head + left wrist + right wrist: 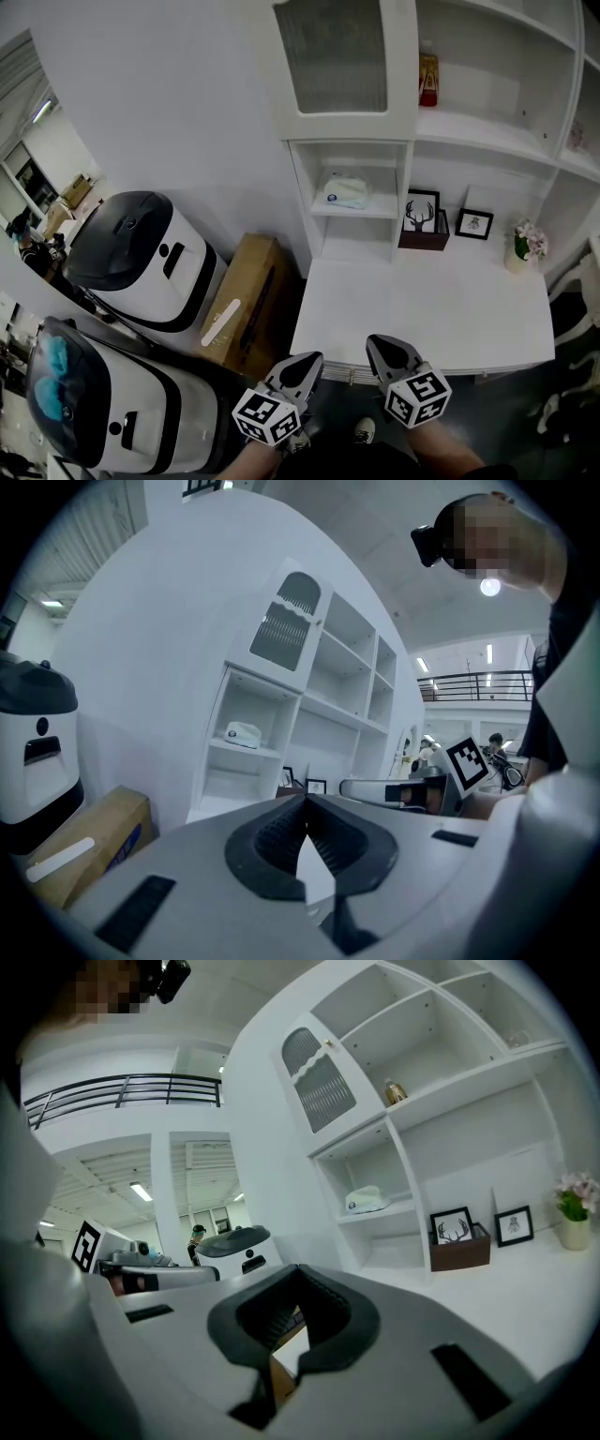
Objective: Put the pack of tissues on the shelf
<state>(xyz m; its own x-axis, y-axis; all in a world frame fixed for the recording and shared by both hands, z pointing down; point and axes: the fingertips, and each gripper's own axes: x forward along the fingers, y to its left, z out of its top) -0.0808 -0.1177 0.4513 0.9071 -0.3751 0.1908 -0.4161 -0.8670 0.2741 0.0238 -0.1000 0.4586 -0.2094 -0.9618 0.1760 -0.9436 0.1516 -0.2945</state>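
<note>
The pack of tissues [344, 193], white with a blue mark, lies on a small shelf of the white shelf unit [356, 214]; it also shows in the left gripper view [243, 733] and the right gripper view [367, 1201]. My left gripper [311, 360] and right gripper [379, 343] hover side by side at the desk's near edge, well short of the shelf. Both are shut with nothing held, their dark pads meeting at the tips.
A white desk top [422, 314] runs below the shelves, with a dark box holding a deer picture [423, 225], a small framed picture [474, 223] and a flower pot [525, 246] at the back. A cardboard box [246, 300] and white machines [141, 258] stand to the left.
</note>
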